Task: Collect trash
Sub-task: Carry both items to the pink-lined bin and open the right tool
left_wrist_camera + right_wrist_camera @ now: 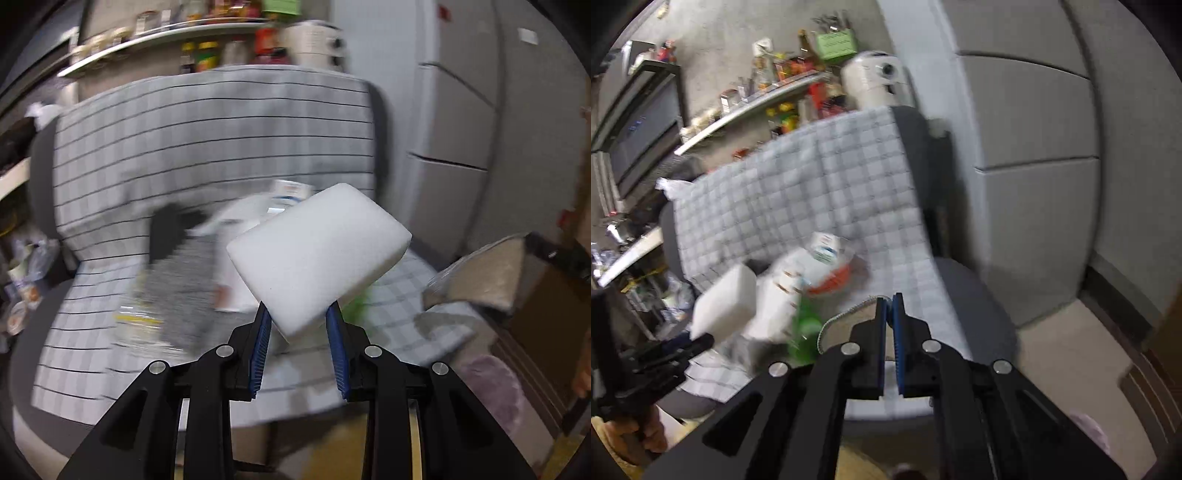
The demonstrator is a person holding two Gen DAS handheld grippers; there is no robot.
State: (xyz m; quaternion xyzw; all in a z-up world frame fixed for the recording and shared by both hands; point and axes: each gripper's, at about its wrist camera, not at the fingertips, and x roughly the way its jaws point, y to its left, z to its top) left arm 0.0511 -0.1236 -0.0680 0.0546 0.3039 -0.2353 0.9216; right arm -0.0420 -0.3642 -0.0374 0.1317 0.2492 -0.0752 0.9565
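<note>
Trash — a white foam block (319, 258) — sits clamped at its lower end between the blue pads of the left gripper (300, 325) at the centre of the left wrist view, lifted clear of the litter below. In the right wrist view the same block appears at lower left, tilted above the black gripper frame, with a bare hand (639, 432) on the handle in the bottom left corner. The right gripper (889, 321), low in the middle of its own frame, has its jaws pressed together with nothing seen between them.

Beyond the fingers, a heap of blurred rubbish lies on a grey checked cloth (207, 140) draped over a chair: a green bottle (803, 332), white paper packaging (775, 299), an orange-rimmed container (834, 282) and a small white carton (825, 245). A dark glove-like item (171, 229) lies left of centre in the left view.

Farther back, cluttered shelves (750, 107) run across the upper left, and pale grey cabinet doors (1034, 147) fill the right.
</note>
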